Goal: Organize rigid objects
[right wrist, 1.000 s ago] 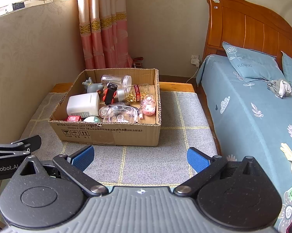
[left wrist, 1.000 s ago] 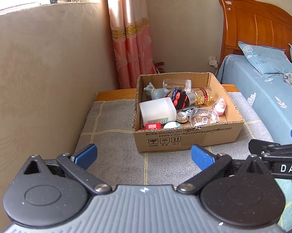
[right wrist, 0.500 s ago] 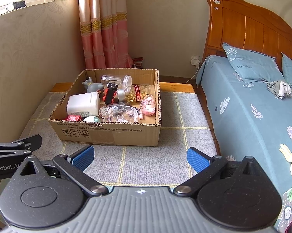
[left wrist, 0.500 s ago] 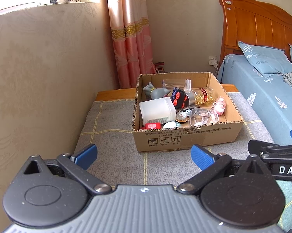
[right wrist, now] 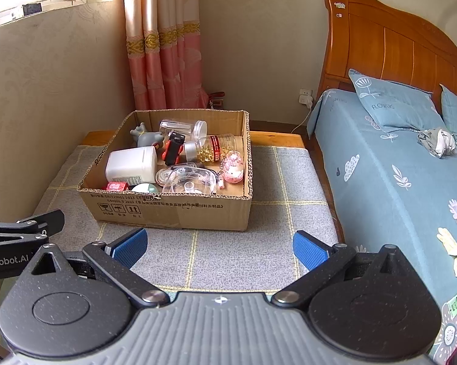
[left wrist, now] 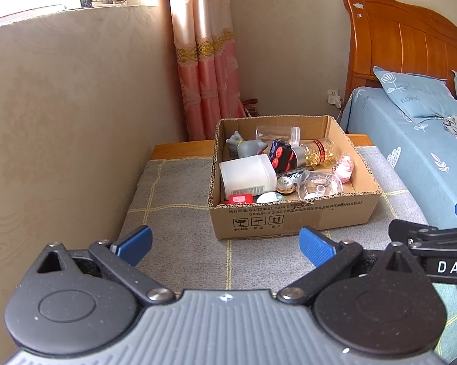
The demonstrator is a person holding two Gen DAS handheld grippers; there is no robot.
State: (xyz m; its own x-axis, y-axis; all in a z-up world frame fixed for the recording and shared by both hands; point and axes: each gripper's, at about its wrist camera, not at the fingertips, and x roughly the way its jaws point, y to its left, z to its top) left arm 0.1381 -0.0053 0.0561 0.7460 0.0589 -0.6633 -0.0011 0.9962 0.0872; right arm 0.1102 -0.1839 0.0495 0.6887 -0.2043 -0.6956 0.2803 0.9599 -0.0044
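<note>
- The left claw (left wrist: 225,240) stands wide, its blue pads far apart with nothing between them; it hangs over the grey checked mat (left wrist: 180,243), short of the box.
- The right claw (right wrist: 219,243) is just as wide and holds nothing; it hangs over the same mat, also on the near side of the box.
- The cardboard box (left wrist: 292,219) sits on the mat beside the bed (right wrist: 395,182), and every hard thing in view lies inside it; none shows on the mat around it.
- Step in hand, as a judgement: with both claws empty and back from the box, this fits either the things gathered in as wanted, or a jumble waiting to be sorted out. The pictures do not settle which.
- Any reach into the box would call for care: the things lie crowded and touching, several on their sides, and the clear ones look slick.
- Count, as far as can be seen:
- one white tub (right wrist: 131,164) on its side
- one grey animal toy (right wrist: 146,137)
- one clear jar (right wrist: 183,129) lying down
- one black and red toy (right wrist: 173,147)
- one jar of gold capsules (right wrist: 213,149)
- one pink ball charm (right wrist: 233,167)
- one clear plastic case (right wrist: 192,182)
- one small red packet (right wrist: 116,186)
- one pale round thing (right wrist: 145,188), partly hidden
- Smaller bits beneath may be hidden.
</note>
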